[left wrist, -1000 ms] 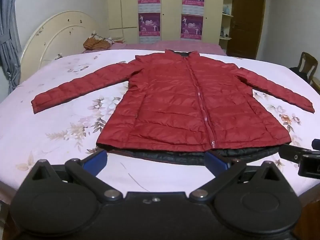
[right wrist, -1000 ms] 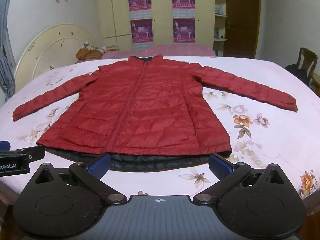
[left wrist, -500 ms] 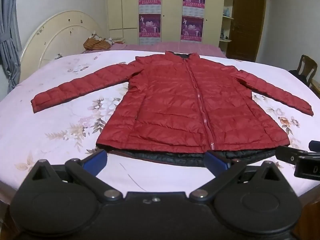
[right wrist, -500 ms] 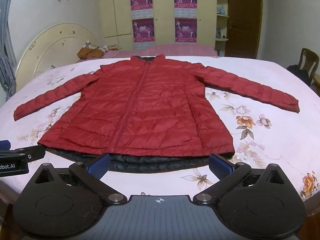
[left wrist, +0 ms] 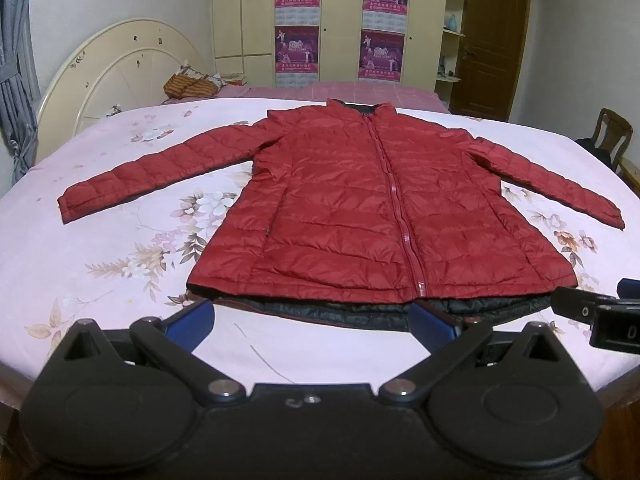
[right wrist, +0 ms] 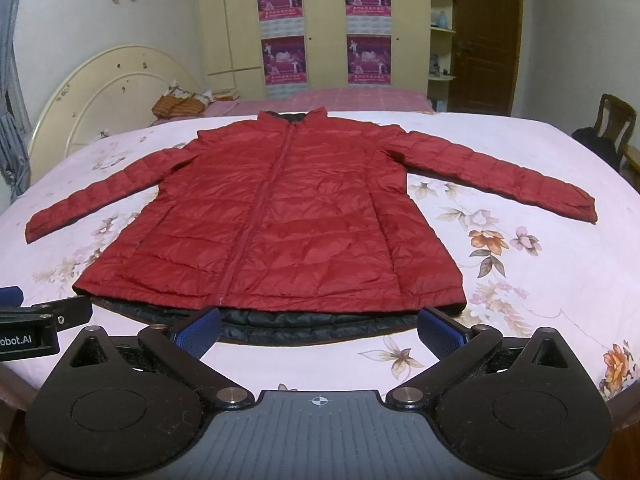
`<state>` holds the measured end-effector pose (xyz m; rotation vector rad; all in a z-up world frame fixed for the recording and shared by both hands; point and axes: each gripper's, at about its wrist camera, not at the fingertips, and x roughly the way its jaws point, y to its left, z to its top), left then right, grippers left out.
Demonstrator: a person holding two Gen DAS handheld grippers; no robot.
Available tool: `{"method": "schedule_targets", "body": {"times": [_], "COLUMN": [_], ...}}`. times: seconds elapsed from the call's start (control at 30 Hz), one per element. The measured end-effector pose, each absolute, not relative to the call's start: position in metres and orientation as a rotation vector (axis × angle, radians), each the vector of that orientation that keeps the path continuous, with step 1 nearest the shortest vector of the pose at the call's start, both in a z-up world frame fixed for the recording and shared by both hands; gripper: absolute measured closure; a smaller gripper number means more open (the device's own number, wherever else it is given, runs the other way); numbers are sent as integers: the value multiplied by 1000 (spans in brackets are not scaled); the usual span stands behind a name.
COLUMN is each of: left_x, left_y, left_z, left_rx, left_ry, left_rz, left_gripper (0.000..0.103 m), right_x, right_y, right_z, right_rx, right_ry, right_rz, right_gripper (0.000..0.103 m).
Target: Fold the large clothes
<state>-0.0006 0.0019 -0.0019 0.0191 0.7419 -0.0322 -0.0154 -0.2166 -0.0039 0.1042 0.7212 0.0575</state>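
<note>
Red jacket (left wrist: 384, 216) is laid flat, zipped, sleeves spread, on the floral bed (left wrist: 100, 248), unmoved since earlier. Left gripper (left wrist: 312, 320) and right gripper (right wrist: 320, 328) fingers are held wide, empty, slightly nearer the hem.

The jacket (left wrist: 384, 216) lies flat on the bed (left wrist: 80, 264), collar toward the far side and hem toward the near edge, with 1 sleeve stretched out to each side. The left gripper (left wrist: 310, 322) and the right gripper (right wrist: 318, 330) sit side by side just before the hem, the left one's fingertips nearly at the hem. Behind the bed stands a wardrobe (left wrist: 340, 24), with a headboard (left wrist: 116, 68) to the left, a door (left wrist: 494, 40) to the right, and a chair (left wrist: 612, 136) further right.
</note>
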Motion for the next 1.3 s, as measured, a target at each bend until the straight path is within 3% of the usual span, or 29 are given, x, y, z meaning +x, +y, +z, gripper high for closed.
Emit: {"method": "schedule_targets", "body": {"times": [1.3], "left_x": [2], "left_y": [3], "left_z": [-3], "left_rx": [5], "left_ry": [745], "left_rz": [-30], "left_gripper": [0], "right_x": [-13], "right_y": [-220], "right_z": [-7], "right_rx": [111], "right_ry": [726], "right_rz": [45], "right_gripper": [0]}}
